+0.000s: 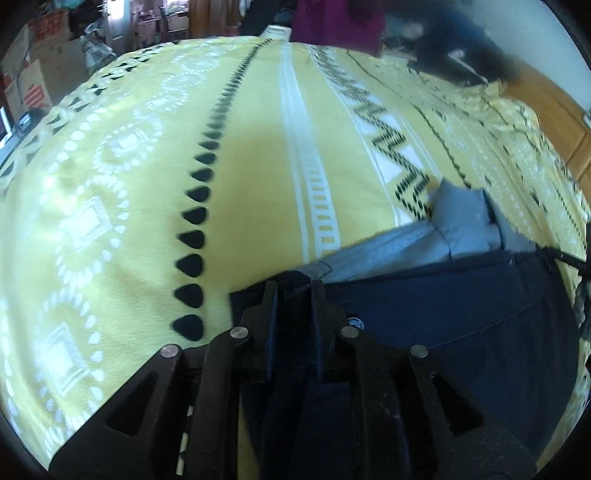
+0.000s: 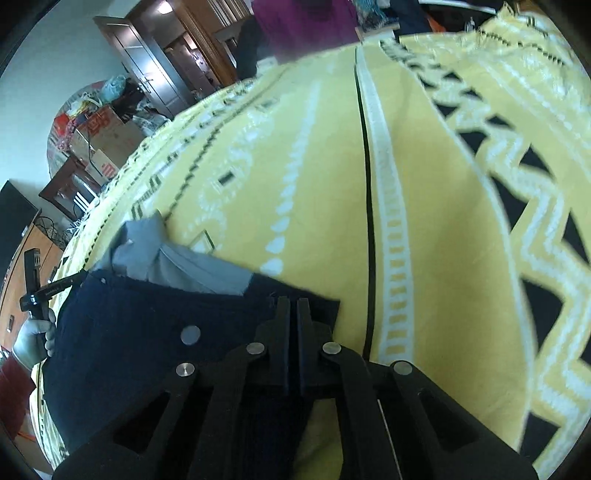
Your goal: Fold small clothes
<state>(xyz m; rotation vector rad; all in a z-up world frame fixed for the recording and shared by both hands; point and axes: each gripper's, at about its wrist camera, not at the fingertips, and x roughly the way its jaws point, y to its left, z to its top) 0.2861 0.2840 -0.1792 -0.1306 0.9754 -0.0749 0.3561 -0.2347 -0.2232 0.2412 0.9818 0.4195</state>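
Yellow cloth (image 1: 258, 155) with white and black bands covers the wide surface below me and fills most of both views. Beyond its far edge stand cardboard boxes (image 2: 107, 136), a dark wooden door (image 2: 147, 62) and a magenta garment (image 2: 306, 26), all blurred.

On the cloth lies a navy garment (image 1: 443, 325), spread flat at the near edge. Its metal button (image 2: 190, 335) shows on the upper layer. A grey piece (image 1: 465, 225) lies along the navy garment's far edge, partly tucked under it and bunched up at one end.

My left gripper (image 1: 294, 291) has its jaws a little apart, and a corner of the navy garment sits between them, folds of it running back down between the fingers. The pads look to be pressing on the fabric, so I hold that corner.

My right gripper (image 2: 293, 304) has its jaws clenched almost fully together on the opposite corner of the navy garment, with a thin layer of dark fabric caught in the slit between them.

From the right wrist view, my left gripper shows small at the far left edge, held by a gloved hand (image 2: 35, 339) beside a red sleeve (image 2: 14, 391).
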